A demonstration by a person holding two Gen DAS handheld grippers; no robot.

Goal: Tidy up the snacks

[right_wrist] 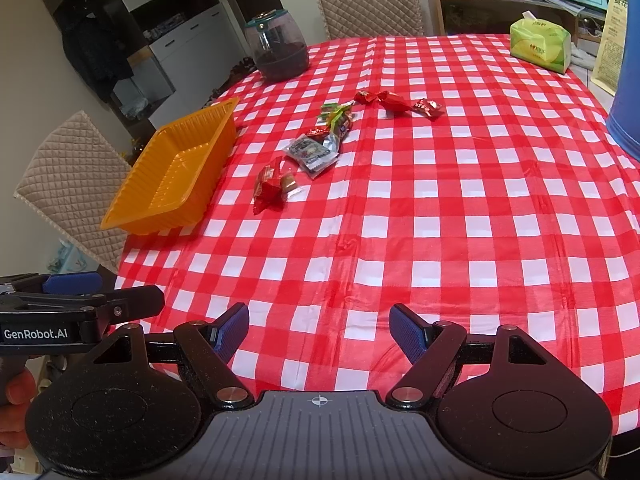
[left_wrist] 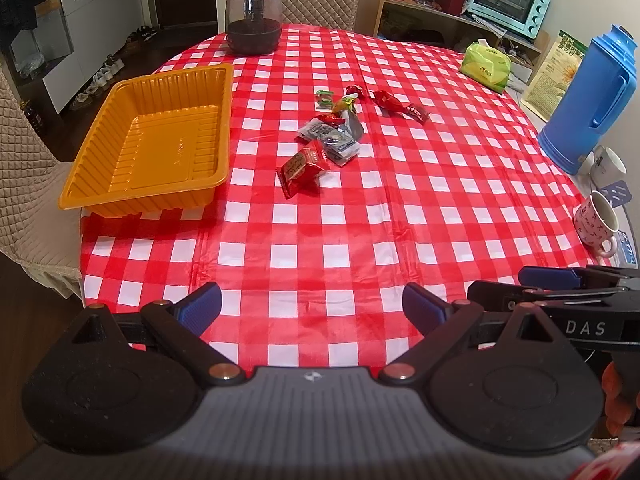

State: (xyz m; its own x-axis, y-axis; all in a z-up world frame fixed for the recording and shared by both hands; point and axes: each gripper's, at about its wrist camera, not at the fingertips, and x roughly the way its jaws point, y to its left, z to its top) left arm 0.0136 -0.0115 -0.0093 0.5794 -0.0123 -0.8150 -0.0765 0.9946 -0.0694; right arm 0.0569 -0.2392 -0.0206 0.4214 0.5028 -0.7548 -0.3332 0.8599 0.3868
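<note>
The checked tablecloth (left_wrist: 400, 208) carries one empty orange tray (left_wrist: 156, 144) at its left edge. The snacks (left_wrist: 328, 136), roughly nine wrapped packets, lie scattered mid-table right of it. My left gripper (left_wrist: 312, 304) hangs wide open, empty; my right gripper (right_wrist: 319, 330) too, marked "DAS", the left "GenRobot.AI".

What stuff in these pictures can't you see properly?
- Snack wrappers: print too small to read in both views, so flavours are unknown.
- Blue thermos: cut off by the right edge of the right wrist view.
- Dark jar: tinted wall hides what the dark filling is.
- Orange tray: near wall hides part of its floor in the right wrist view.
</note>
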